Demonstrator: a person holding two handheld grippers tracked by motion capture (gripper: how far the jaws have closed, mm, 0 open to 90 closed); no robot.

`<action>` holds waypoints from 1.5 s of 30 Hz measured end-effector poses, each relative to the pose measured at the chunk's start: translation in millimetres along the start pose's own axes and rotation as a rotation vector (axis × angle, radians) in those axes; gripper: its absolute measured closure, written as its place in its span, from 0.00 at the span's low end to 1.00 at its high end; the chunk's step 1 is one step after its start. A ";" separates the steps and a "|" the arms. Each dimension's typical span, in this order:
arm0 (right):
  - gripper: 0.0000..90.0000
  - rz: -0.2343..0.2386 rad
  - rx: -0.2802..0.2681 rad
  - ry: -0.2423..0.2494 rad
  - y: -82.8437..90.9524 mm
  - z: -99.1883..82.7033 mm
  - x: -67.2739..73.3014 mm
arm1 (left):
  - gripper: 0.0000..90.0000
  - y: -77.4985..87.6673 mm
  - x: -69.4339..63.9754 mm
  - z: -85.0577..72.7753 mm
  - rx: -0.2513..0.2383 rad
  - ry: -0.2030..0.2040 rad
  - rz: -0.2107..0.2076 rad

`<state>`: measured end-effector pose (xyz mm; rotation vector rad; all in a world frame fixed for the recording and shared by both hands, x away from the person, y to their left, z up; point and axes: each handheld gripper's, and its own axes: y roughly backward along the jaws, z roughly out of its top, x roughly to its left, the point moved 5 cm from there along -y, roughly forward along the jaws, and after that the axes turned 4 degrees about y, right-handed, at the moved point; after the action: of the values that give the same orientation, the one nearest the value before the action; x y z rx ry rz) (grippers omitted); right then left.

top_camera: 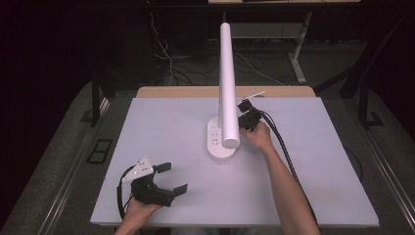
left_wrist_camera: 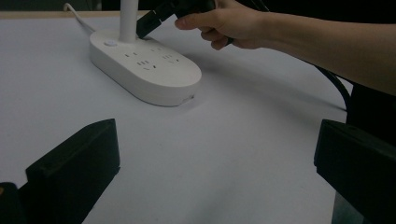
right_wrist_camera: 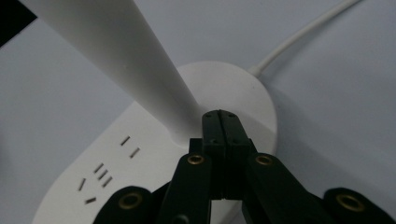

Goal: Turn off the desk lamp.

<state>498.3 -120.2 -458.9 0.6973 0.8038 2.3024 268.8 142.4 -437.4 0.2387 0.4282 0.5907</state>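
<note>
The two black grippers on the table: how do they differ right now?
The left gripper has its jaws spread wide, empty, near the table's front edge. The right gripper has its jaws pressed together, tips at the foot of the white lamp. Both are black and hand-held.

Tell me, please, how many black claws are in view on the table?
2. The open left claw rests near the table's front-left edge; the shut right claw sits beside the white lamp post at its oval socket base.

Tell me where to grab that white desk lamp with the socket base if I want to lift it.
Grip the lamp's upright post low, just above the base, probably from the right side. The base looks too wide and flat for the jaws, while the slim post fits between them.
</note>
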 end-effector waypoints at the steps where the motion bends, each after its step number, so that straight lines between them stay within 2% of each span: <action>1: 1.00 0.001 0.000 0.000 0.0 0.0 -0.2 | 0.00 0.1 0.4 0.1 0.000 0.000 0.000; 7: 1.00 -0.001 -0.007 -0.016 0.0 0.2 0.3 | 0.00 -0.7 1.9 0.1 0.003 -0.002 0.003; 11: 1.00 0.019 -0.018 -0.044 -0.3 0.3 -1.0 | 0.00 -0.2 1.6 0.4 -0.001 0.000 0.004; 26: 1.00 -0.017 -0.001 0.005 1.3 -0.6 3.7 | 0.00 -0.5 0.9 -0.2 0.004 -0.003 0.004; 33: 1.00 -0.015 -0.004 -0.005 0.7 -1.4 3.0 | 0.00 -0.7 0.5 -0.1 0.002 -0.002 0.004; 40: 1.00 -0.037 0.006 0.014 0.7 0.0 5.5 | 0.00 -0.2 1.9 0.2 0.002 -0.003 0.007; 45: 1.00 -0.028 -0.004 0.000 0.9 0.8 3.6 | 0.00 0.8 1.9 0.6 -0.005 0.001 0.009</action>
<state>495.9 -118.0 -456.8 0.6803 0.8033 2.2779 270.1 144.1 -437.2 0.2359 0.4263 0.6001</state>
